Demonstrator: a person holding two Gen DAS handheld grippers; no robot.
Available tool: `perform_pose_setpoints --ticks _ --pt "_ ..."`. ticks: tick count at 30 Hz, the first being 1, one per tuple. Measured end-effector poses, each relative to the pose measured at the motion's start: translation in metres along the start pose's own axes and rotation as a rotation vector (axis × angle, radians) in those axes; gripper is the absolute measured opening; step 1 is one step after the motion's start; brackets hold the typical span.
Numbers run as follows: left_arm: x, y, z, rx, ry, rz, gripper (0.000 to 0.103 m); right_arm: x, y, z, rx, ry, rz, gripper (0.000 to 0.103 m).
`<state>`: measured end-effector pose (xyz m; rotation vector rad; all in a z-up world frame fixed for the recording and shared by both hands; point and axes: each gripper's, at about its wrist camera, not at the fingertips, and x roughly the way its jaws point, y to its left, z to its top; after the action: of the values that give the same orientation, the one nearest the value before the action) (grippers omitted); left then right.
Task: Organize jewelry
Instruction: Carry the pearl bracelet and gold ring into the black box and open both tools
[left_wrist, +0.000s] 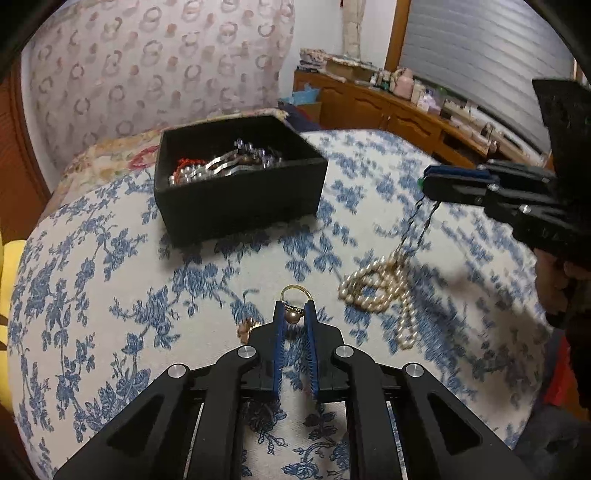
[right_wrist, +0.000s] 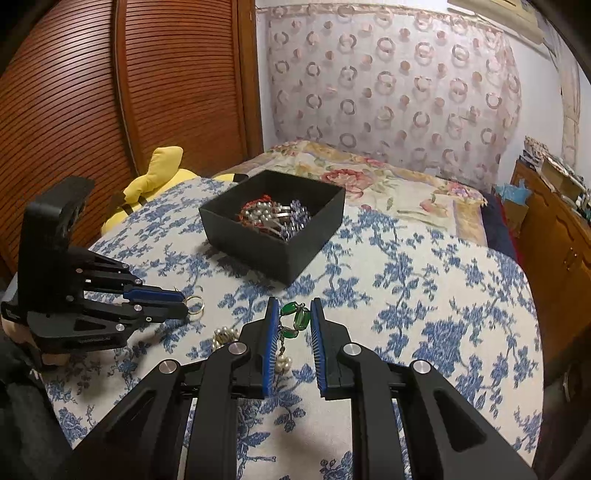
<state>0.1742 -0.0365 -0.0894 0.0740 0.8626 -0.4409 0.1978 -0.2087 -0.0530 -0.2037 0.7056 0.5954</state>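
A black open box (left_wrist: 240, 210) (right_wrist: 295, 254) holding several pieces of jewelry stands on the blue-flowered bedspread (left_wrist: 110, 295). In the left wrist view my left gripper (left_wrist: 294, 308) is shut on a gold ring (left_wrist: 294, 292) with a brown pearl, low over the cloth. The right wrist view shows that ring (right_wrist: 196, 305) sticking out of my left gripper's (right_wrist: 183, 303) tips. My right gripper (right_wrist: 294, 306) (left_wrist: 424, 181) is shut on the green-beaded end of a pearl necklace (right_wrist: 295, 320). Its chain hangs down to the pearl strand (left_wrist: 384, 288) heaped on the bed.
A small pinkish-gold piece (left_wrist: 246, 326) lies just left of my left fingers. A yellow plush toy (right_wrist: 159, 173) sits at the bed's edge by a slatted wooden door (right_wrist: 74, 110). A cluttered wooden cabinet (left_wrist: 388, 110) runs along the far side. A patterned curtain (right_wrist: 388, 92) hangs behind.
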Motion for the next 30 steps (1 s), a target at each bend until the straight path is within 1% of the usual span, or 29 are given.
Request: perform_pose_setpoints --ticks 7,13,19,24,30 --pt "-0.015 0.013 0.026 -0.013 -0.076 0.024 0.009 -0.004 0.004 0.029 -0.022 -0.059 0.009 0.019" --pt "-0.021 0.032 0.046 -0.033 -0.116 0.055 0.009 0.0 0.007 0.058 -0.04 -0.099 0.02 0.019" --pt "-0.026 0.049 0.064 -0.057 -0.154 0.065 0.009 0.005 0.008 0.088 -0.052 -0.137 0.029 0.019" --pt "-0.025 0.056 0.074 -0.056 -0.169 0.07 0.009 0.019 0.008 0.102 -0.064 -0.131 0.038 0.019" --pt "-0.016 0.064 0.082 -0.067 -0.166 0.068 0.009 0.041 0.008 0.099 -0.055 -0.09 0.052 0.019"
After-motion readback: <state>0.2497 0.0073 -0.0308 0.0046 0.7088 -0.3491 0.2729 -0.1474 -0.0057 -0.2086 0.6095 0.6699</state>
